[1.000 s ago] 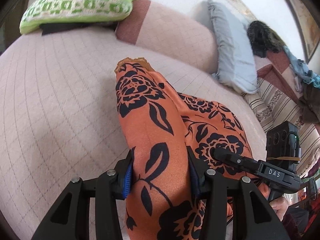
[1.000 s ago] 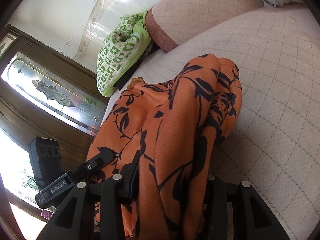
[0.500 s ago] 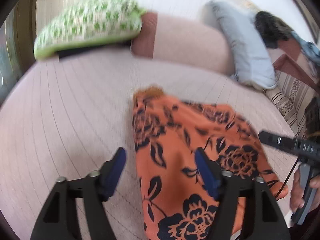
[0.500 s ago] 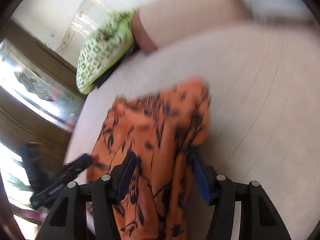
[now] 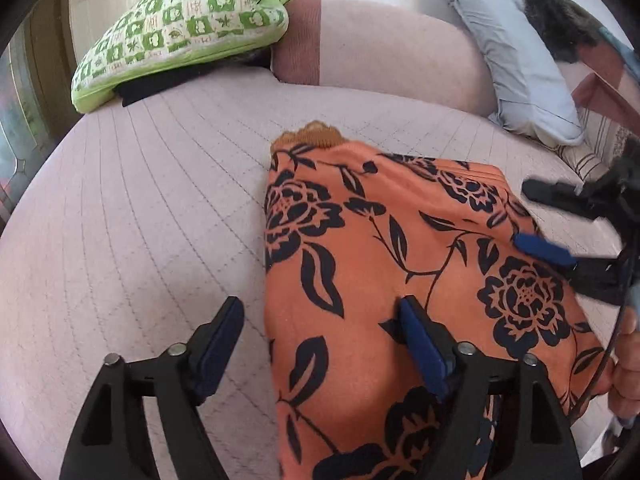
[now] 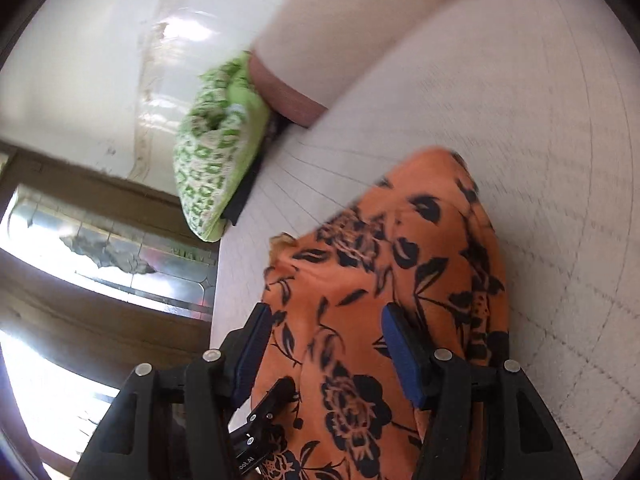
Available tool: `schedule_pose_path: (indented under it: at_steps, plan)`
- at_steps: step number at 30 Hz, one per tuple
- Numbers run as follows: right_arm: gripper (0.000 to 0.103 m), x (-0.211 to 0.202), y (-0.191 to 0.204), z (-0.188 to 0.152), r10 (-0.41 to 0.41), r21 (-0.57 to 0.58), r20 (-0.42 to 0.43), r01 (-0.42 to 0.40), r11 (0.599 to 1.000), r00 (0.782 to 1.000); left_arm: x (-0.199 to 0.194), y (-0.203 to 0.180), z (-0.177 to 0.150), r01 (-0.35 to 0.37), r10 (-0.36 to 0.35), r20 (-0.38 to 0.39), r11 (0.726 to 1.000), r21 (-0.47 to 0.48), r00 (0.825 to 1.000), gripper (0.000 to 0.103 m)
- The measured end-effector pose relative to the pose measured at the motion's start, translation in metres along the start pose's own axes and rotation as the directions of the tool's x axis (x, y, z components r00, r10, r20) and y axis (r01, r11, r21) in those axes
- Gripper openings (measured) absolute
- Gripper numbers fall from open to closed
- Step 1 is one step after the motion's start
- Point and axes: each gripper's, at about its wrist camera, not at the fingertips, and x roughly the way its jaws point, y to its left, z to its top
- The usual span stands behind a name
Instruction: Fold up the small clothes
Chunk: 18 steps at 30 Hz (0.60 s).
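The orange garment (image 5: 384, 280) I'm folding lies flat on the pink quilted bed (image 5: 120, 240) — a thin orange cloth printed with black roses and leaves. It is folded into a rough rectangle, its left edge straight, and a bit of tan scalloped trim (image 5: 316, 138) peeks out at its far corner — toward the pillows.

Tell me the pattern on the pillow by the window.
Green-and-white checkered pillow, clearest in the left wrist view.

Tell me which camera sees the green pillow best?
The left wrist view: the green pillow is sharp and whole, lying flat at the bed's far end. The right wrist view shows it blurred and end-on.
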Motion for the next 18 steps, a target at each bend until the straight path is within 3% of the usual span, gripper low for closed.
schedule_pose_path:
  at_steps: [4, 6, 8, 13, 16, 18]
  plan:
    - [0.053, 0.003, -0.016, 0.002, 0.029, 0.001, -0.015, -0.029, 1.000, 0.999, 0.012, -0.016, -0.002, -0.063, 0.063, 0.004, 0.996, 0.066, 0.998, 0.095]
    - [0.038, 0.008, -0.017, 0.001, -0.011, -0.065, -0.007, 0.011, 0.998, 1.000, 0.016, -0.016, -0.002, -0.061, 0.061, -0.005, 0.997, 0.053, 0.998, 0.099]
    - [0.033, 0.010, -0.018, -0.002, -0.032, -0.117, 0.014, 0.033, 0.993, 0.999, 0.022, -0.010, 0.000, -0.033, 0.034, -0.034, 0.999, 0.027, 0.999, 0.100]
    - [0.032, -0.004, -0.029, -0.001, 0.042, -0.018, 0.030, -0.041, 0.999, 0.999, 0.030, 0.014, 0.000, 0.079, -0.089, -0.092, 0.991, -0.113, 0.992, 0.103]
    - [0.035, -0.024, -0.017, -0.011, 0.018, -0.026, 0.076, -0.016, 1.000, 0.997, 0.018, 0.014, -0.006, 0.053, -0.061, -0.070, 0.993, -0.108, 0.996, 0.103]
    - [0.037, -0.044, 0.002, -0.024, 0.009, -0.099, 0.109, 0.002, 0.995, 0.994, 0.006, 0.012, -0.012, 0.023, -0.030, -0.063, 0.994, -0.110, 0.998, 0.103]
